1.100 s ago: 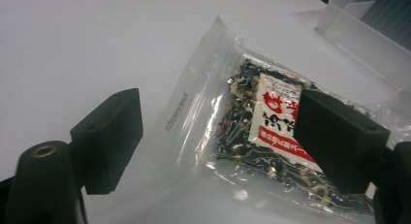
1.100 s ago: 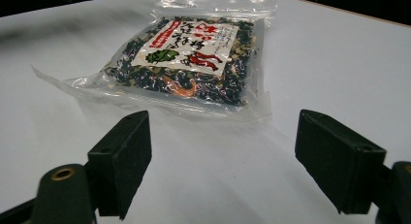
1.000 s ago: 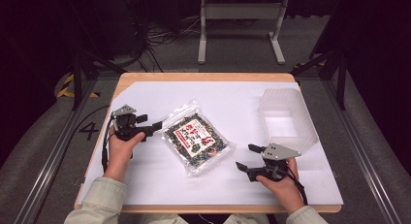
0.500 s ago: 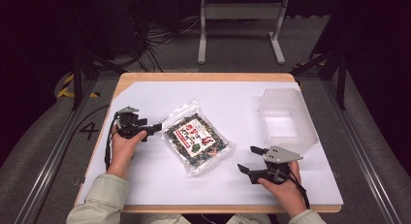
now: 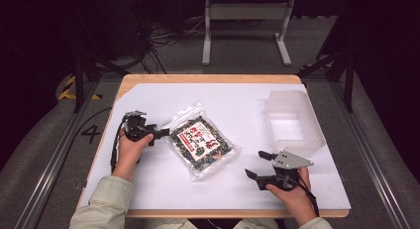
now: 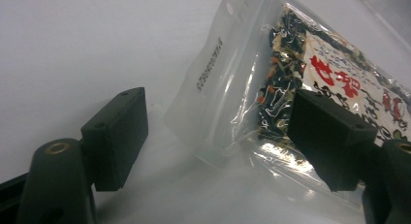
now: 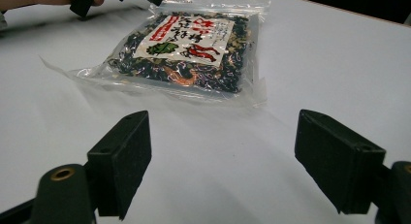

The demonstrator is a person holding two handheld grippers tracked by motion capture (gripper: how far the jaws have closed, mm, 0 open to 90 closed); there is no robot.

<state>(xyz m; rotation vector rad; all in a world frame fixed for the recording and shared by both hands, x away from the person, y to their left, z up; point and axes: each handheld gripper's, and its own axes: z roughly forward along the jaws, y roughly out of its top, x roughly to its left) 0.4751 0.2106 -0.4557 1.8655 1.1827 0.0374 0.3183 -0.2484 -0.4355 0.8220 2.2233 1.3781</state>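
A clear bag (image 5: 202, 146) of dark dried flakes with a white and red label lies flat near the middle of the tabletop (image 5: 237, 97), turned at an angle. The left gripper (image 5: 161, 134) is at the bag's top left corner, jaws spread, with the clear sealed edge between them in the left gripper view; whether they touch it cannot be told. The right gripper (image 5: 258, 164) sits near the front edge, right of the bag, jaws spread and holding nothing. An empty clear tub (image 5: 294, 121) stands near the right edge
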